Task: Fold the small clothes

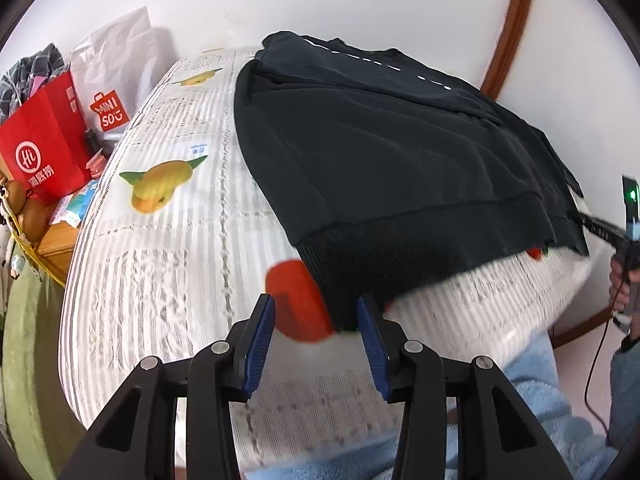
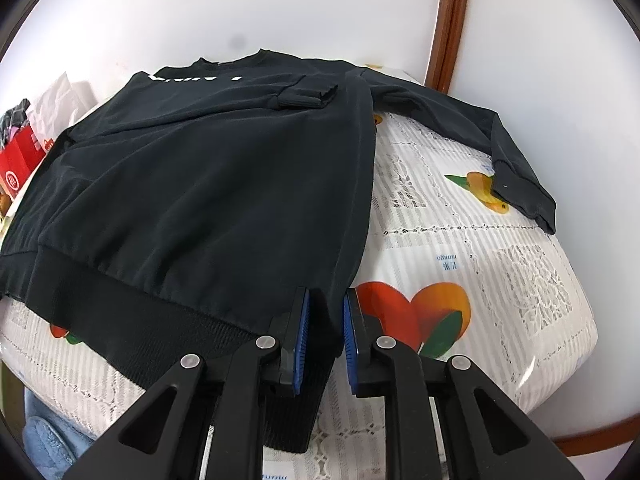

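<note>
A black sweatshirt (image 1: 380,152) lies flat on a table covered with a white fruit-print cloth (image 1: 168,240). Its left sleeve is folded across the chest (image 2: 304,94); its right sleeve (image 2: 480,136) lies stretched out to the right. My left gripper (image 1: 316,316) is open, its blue pads either side of the ribbed hem's left corner (image 1: 344,280). My right gripper (image 2: 325,320) is narrowly open around the hem's right corner (image 2: 280,344); whether the pads pinch the cloth is unclear. The right gripper also shows in the left wrist view (image 1: 600,228).
Red and white shopping bags (image 1: 48,148) stand left of the table beside a wooden stand (image 1: 52,240). A white wall with a brown frame (image 2: 448,20) is behind. Light blue fabric (image 1: 532,420) lies at the near edge.
</note>
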Action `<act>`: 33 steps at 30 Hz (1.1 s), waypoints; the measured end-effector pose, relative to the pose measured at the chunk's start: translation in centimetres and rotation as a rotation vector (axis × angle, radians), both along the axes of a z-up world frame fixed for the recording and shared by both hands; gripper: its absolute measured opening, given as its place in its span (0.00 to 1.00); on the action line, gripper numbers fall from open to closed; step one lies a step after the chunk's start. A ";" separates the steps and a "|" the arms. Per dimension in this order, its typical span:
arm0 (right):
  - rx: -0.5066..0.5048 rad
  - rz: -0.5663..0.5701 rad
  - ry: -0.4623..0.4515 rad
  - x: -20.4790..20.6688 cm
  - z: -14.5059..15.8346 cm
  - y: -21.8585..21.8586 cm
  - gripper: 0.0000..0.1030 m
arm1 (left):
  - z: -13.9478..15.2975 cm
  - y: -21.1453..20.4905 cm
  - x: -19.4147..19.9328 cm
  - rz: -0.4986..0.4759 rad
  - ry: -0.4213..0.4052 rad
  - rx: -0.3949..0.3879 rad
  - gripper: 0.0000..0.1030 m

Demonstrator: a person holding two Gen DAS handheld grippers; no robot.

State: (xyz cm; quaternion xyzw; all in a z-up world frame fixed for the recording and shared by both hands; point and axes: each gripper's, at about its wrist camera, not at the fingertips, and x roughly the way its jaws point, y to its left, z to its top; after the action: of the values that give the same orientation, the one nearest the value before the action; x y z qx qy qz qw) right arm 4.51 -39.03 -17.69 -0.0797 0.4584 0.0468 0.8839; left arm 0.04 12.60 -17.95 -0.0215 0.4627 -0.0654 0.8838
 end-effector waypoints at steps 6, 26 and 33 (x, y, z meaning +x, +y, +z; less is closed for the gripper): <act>-0.003 -0.005 -0.015 -1.0 0.3 0.1 0.19 | -0.1 -1.2 -0.8 -0.019 -0.034 0.067 0.39; 0.000 -0.008 -0.061 -2.4 0.5 -0.5 0.12 | -0.2 -0.4 -0.7 0.010 -0.055 0.074 0.04; 0.001 -0.017 -0.048 -2.7 0.5 -0.6 0.11 | -0.4 -0.4 -0.9 0.007 -0.048 0.108 0.04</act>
State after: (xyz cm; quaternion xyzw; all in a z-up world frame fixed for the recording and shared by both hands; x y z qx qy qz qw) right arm 1.83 -39.61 -17.20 -0.0767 0.4378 0.0377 0.8950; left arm -0.83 12.20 -18.34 0.0263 0.4443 -0.0379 0.8947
